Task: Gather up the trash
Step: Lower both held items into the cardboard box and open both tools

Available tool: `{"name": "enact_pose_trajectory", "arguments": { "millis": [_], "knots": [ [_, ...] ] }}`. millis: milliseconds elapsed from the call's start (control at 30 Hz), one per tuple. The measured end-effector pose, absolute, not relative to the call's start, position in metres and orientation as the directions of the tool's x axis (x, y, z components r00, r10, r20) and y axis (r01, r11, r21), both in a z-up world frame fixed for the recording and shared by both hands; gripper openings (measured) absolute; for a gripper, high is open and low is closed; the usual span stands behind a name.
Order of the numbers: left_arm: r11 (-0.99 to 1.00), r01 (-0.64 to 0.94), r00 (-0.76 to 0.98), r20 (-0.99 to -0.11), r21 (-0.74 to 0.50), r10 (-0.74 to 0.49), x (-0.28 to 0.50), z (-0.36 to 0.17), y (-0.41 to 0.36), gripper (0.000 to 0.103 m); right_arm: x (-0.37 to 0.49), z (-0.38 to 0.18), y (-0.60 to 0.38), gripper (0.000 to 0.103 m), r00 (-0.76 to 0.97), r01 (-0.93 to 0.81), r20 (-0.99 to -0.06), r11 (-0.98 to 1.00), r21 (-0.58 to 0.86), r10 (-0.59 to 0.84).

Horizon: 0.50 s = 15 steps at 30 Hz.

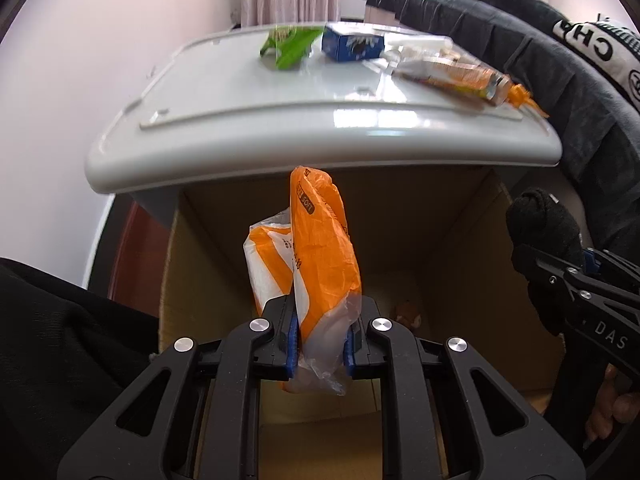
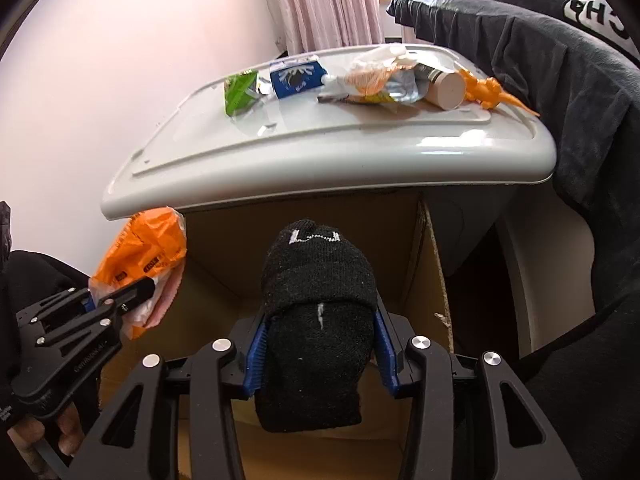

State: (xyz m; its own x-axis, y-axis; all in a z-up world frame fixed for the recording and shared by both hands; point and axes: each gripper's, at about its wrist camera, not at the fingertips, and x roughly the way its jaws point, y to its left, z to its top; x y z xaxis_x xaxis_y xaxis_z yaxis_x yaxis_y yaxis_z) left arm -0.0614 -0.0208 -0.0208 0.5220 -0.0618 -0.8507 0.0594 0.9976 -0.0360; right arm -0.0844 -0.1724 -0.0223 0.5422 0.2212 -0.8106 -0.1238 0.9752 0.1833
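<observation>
Left wrist view: the left gripper (image 1: 320, 344) is clamped on an orange and white plastic wrapper (image 1: 316, 264), which stands up between the blue pads above the open cardboard box (image 1: 460, 248).
Right wrist view: the right gripper (image 2: 318, 354) is closed around a rolled black sock (image 2: 316, 320), held over the same cardboard box (image 2: 224, 264).
Wrapper from the right: the wrapper (image 2: 144, 252) shows at the left edge, pinched in the left gripper (image 2: 116, 304), just under the lip of the grey lid.
Sock from the left: the sock (image 1: 540, 224) and the right gripper (image 1: 568, 276) appear at the right edge, near the box's wall.
Box: a small brownish item (image 1: 408, 314) lies on its floor; what it is cannot be told.
Grey lid: the lid (image 2: 320, 152) sits behind the box and carries a green packet (image 2: 239, 92), a blue carton (image 2: 296, 79), a crumpled foil wrapper (image 2: 384, 84), a beige cylinder (image 2: 446, 90) and an orange toy dinosaur (image 2: 490, 94).
Surroundings: a dark garment (image 2: 540, 40) hangs to the right of the lid; a pink curtain (image 2: 328, 4) hangs behind.
</observation>
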Motion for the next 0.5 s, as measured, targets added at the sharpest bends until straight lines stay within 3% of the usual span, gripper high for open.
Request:
{"name": "enact_pose_trajectory", "arguments": {
  "millis": [433,467,500],
  "knots": [
    [0.999,0.014,0.423,-0.905,-0.037,-0.040,-0.046,-0.051,-0.015,0.019,-0.074,-0.044,-0.163,0.047,0.489,-0.116,-0.852,0.982,0.151,0.189],
    [1.000,0.009,0.424,-0.905,-0.030,-0.031,-0.046,-0.051,-0.016,0.027,-0.074,-0.043,-0.162,0.050,0.486,-0.115,-0.853,0.981,0.153,0.190],
    [1.000,0.004,0.425,-0.905,-0.019,-0.018,-0.045,-0.051,-0.017,0.044,-0.073,-0.042,-0.163,0.059,0.493,-0.110,-0.850,0.983,0.149,0.184]
  ]
}}
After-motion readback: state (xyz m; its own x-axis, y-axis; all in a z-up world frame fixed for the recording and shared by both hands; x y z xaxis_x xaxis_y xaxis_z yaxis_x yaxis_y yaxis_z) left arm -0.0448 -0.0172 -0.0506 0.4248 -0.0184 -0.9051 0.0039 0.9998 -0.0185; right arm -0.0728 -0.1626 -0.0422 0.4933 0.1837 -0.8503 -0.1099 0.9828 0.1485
